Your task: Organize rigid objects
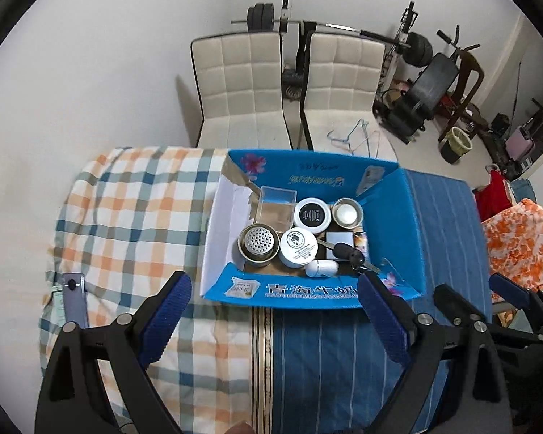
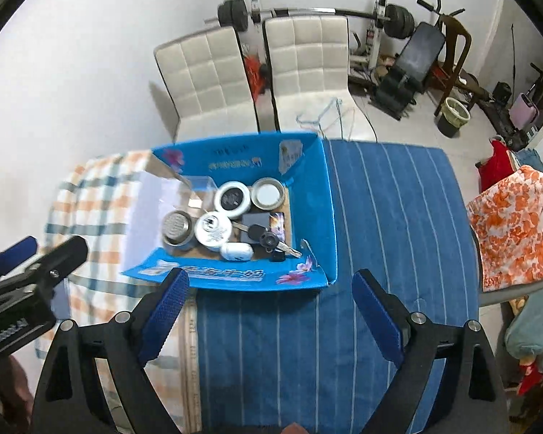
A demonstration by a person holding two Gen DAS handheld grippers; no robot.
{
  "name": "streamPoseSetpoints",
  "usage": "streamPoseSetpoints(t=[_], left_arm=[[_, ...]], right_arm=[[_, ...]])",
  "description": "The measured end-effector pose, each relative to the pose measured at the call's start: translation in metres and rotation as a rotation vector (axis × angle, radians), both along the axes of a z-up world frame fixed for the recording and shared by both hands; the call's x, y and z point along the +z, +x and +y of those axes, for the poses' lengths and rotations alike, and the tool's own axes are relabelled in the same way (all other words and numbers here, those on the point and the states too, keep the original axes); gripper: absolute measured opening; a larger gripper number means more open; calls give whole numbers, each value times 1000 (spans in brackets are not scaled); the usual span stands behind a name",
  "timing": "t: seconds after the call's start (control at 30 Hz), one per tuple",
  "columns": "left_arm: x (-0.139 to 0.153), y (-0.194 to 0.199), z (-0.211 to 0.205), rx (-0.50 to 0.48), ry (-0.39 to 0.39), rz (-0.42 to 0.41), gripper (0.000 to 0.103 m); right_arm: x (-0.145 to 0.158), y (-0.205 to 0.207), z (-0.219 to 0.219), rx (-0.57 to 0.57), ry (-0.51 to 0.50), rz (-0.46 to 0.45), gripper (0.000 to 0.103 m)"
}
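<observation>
A blue cardboard box (image 1: 409,224) (image 2: 325,209) stands open on the table. Inside lie a clear plastic case (image 1: 276,205), a black-lidded white jar (image 1: 312,214), a round tin (image 1: 346,213), a perforated metal cup (image 1: 257,244), a white jar (image 1: 299,246), a white earbud case (image 1: 320,268) and black keys (image 1: 351,255) (image 2: 269,240). My left gripper (image 1: 273,289) (image 2: 54,244) hovers high over the box's near wall, open and empty. My right gripper (image 2: 269,278) (image 1: 468,285) hangs beside it to the right, open with nothing between its fingers.
A slim grey device (image 1: 74,300) lies on the checked cloth (image 1: 134,217) left of the box. A blue striped cloth (image 2: 398,217) covers the table's right part. Two white chairs (image 1: 242,83) stand behind, with gym gear and an orange floral cloth (image 2: 514,224) to the right.
</observation>
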State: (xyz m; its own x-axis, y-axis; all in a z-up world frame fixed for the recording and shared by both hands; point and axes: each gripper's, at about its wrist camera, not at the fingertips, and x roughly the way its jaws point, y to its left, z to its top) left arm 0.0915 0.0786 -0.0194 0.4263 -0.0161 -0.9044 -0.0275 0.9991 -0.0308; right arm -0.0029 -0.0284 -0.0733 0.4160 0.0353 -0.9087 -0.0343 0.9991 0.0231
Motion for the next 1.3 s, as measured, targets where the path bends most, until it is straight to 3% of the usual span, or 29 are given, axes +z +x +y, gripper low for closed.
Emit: streamPoseSetpoints(t=[0.23,0.47,0.7,1.07,1.3], left_arm=[[43,-33,-5,-13,-28,-38,94],[64,-52,-3,2,-27,-85,94],[69,-58,0,20,-23,-107,94],[54,-53,0,34,-15,-70,94],[51,-53,1,34,-11,-74,94]], right_arm=[[70,-47,0,31,-9,-94,94],[99,-71,-2,54,-21,-126,94],[93,-67,-8,26,-43,-116,94],[67,-54,-17,1,-62,-72,94],[68,-55,-15,5,-69,-87,94]])
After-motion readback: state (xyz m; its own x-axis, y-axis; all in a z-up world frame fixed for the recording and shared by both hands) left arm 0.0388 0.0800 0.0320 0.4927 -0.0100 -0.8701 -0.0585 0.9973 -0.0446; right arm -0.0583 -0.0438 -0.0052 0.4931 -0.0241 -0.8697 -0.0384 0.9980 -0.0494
